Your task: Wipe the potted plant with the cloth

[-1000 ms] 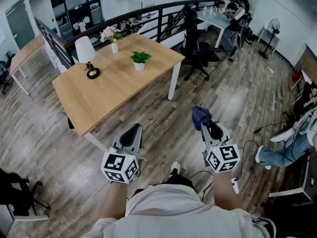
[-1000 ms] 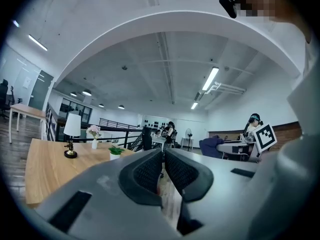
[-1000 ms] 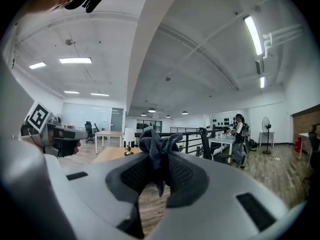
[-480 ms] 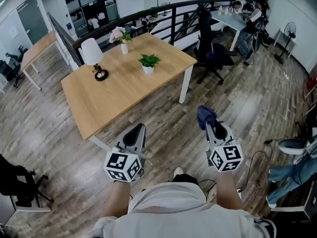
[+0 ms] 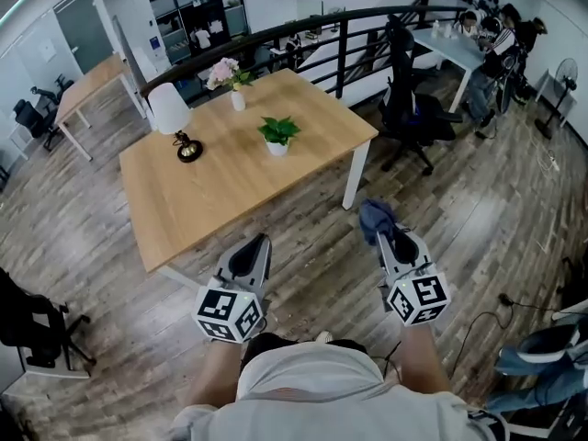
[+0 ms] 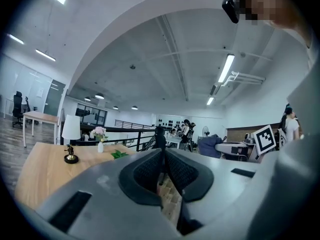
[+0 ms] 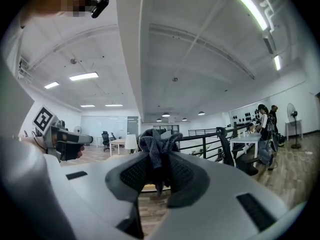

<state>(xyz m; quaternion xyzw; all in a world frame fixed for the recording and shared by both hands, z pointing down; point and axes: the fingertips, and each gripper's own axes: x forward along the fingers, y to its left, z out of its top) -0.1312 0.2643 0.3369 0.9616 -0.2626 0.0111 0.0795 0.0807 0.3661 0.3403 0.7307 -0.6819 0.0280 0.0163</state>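
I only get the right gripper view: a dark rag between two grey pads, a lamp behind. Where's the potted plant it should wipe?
Observer: In the head view the potted plant stands on the wooden table, right of the lamp; your cloth hides it.
Operator: Is the other gripper holding something?
Observer: No. Its own view shows the left gripper with jaws together, nothing between them.
Operator: Are we at the table?
Observer: Not yet. In the head view the right gripper and the left hang over the floor, short of the table.
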